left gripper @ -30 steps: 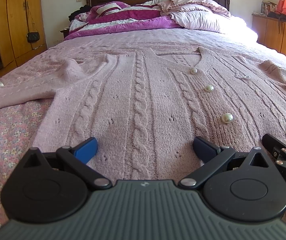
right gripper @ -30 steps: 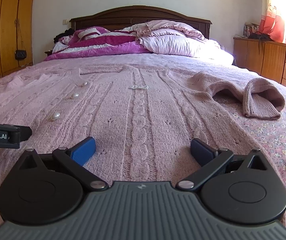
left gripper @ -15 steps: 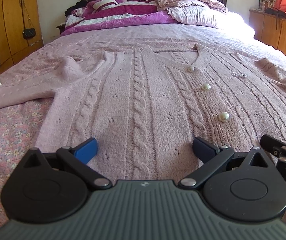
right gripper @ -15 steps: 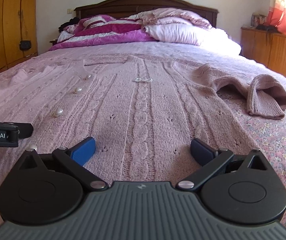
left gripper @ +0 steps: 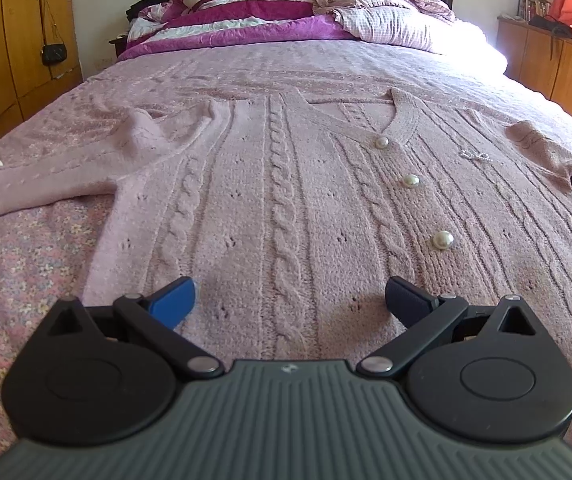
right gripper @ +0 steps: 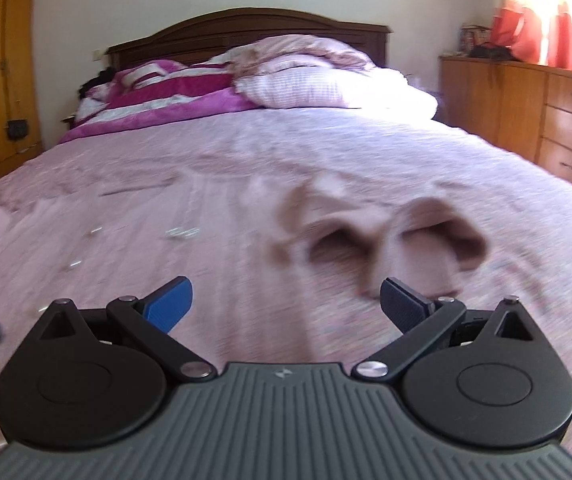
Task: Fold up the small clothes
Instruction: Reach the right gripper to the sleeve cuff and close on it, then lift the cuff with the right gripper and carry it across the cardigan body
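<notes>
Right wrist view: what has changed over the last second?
The right gripper has swung right toward the bunched sleeve, its view now motion-blurred, and has left the left view. Both grippers stay open and empty; the left gripper and cardigan are unmoved.

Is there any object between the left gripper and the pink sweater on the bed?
Nothing visible stands between them. The open left gripper hangs right over the lower part of the pink cable-knit cardigan, which lies flat on the bed.

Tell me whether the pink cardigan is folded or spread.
Spread: the pink cable-knit cardigan lies flat on the bed, front up, pearl buttons showing, one sleeve stretched sideways.
</notes>
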`<action>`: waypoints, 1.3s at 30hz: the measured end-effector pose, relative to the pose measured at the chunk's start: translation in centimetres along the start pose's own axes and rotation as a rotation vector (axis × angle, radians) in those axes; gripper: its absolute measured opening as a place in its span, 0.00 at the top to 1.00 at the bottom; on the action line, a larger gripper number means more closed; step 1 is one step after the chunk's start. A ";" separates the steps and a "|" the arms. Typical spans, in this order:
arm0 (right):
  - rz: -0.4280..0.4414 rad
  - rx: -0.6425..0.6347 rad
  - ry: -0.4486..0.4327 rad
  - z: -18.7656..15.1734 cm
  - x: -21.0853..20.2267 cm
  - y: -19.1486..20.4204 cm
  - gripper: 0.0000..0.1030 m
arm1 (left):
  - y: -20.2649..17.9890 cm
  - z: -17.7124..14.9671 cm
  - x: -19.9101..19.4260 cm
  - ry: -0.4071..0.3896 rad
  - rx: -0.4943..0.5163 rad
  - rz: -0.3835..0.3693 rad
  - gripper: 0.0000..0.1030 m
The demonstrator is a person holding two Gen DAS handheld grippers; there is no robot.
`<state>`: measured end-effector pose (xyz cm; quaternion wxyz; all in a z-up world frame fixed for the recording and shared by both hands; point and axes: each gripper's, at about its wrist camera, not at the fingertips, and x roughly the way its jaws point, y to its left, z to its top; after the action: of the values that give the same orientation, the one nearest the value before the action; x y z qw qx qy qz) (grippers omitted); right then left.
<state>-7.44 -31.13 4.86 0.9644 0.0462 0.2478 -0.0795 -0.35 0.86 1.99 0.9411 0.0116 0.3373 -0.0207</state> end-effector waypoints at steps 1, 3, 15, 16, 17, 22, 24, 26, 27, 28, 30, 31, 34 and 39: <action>-0.019 0.010 0.000 0.4 0.5 -0.9 0.00 | 0.0 0.0 0.1 0.002 0.001 0.002 0.00; -0.064 0.028 0.002 1.1 1.7 -2.4 0.01 | 0.1 -0.1 0.3 0.007 -0.001 0.005 0.00; -0.177 0.022 0.177 1.1 8.4 -5.3 0.52 | -0.2 -0.4 0.9 0.008 0.025 0.012 0.00; -0.186 0.025 0.176 1.2 8.3 -5.4 0.63 | -0.2 -0.4 1.0 0.008 0.026 0.012 0.00; -0.192 0.026 0.176 1.2 8.4 -5.6 0.74 | -0.2 -0.3 1.0 0.009 0.028 0.013 0.00; -0.168 0.045 0.162 2.2 7.5 -6.2 0.87 | 0.0 0.1 0.8 0.026 0.032 0.002 0.00; -0.147 0.046 0.130 3.2 6.6 -6.0 0.87 | 0.2 0.5 0.6 0.034 0.034 -0.004 0.00; -0.107 0.048 0.093 4.5 5.5 -5.7 0.87 | 0.4 0.8 0.4 0.036 0.038 -0.004 0.00; -0.082 0.057 0.077 5.4 4.9 -5.6 0.87 | 0.5 1.0 0.3 0.029 0.040 0.001 0.00; -0.056 0.067 0.060 6.2 4.3 -5.2 0.87 | 0.7 1.3 0.1 0.019 0.045 0.005 0.00; -0.005 0.077 0.040 7.9 3.5 -4.5 0.87 | 1.1 1.8 -0.3 -0.003 0.055 0.015 0.00; 0.019 0.076 0.033 8.7 3.2 -3.9 0.87 | 1.3 2.1 -0.5 -0.009 0.058 0.020 0.00; 0.085 0.076 0.008 11.0 2.6 -2.0 0.87 | 2.1 3.0 -0.9 0.001 0.062 0.033 0.00; 0.172 0.056 -0.018 13.8 2.3 2.0 0.87 | 3.6 3.7 -1.4 -0.001 0.045 0.037 0.00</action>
<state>1.42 -31.23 15.90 0.9682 0.0934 0.2320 -0.0037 1.09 4.41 5.79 0.9410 0.0392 0.3360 -0.0107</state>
